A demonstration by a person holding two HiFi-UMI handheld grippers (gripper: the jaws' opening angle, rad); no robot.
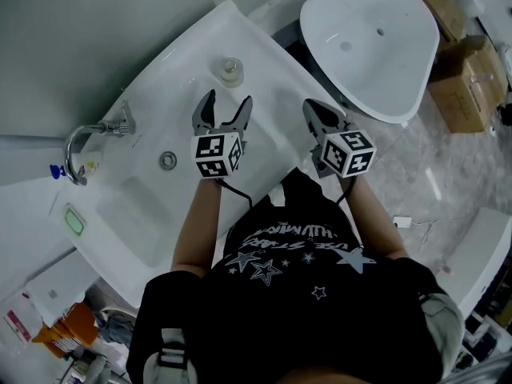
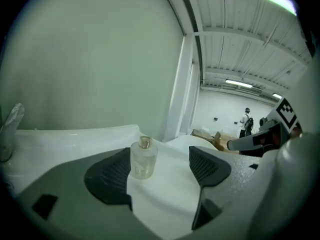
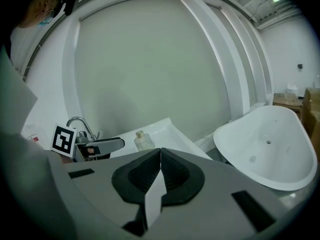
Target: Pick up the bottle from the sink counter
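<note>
A small clear glass bottle (image 1: 230,71) with a gold cap stands upright on the white sink counter (image 1: 272,102), near its far edge. My left gripper (image 1: 229,99) is just short of it with its jaws spread wide. In the left gripper view the bottle (image 2: 143,159) stands beyond the left gripper (image 2: 160,165), nearer the left pad (image 2: 111,173), untouched. My right gripper (image 1: 309,106) hangs over the counter's right edge, shut with nothing in it. In the right gripper view the pads of the right gripper (image 3: 160,153) meet, and the bottle (image 3: 144,141) shows further off to the left.
A chrome faucet (image 1: 80,146) and the basin drain (image 1: 168,160) lie left of my left gripper. A green soap dish (image 1: 74,220) sits further left. A large white tub (image 1: 372,46) stands to the right, with cardboard boxes (image 1: 468,78) beyond it. A wall rises behind the counter.
</note>
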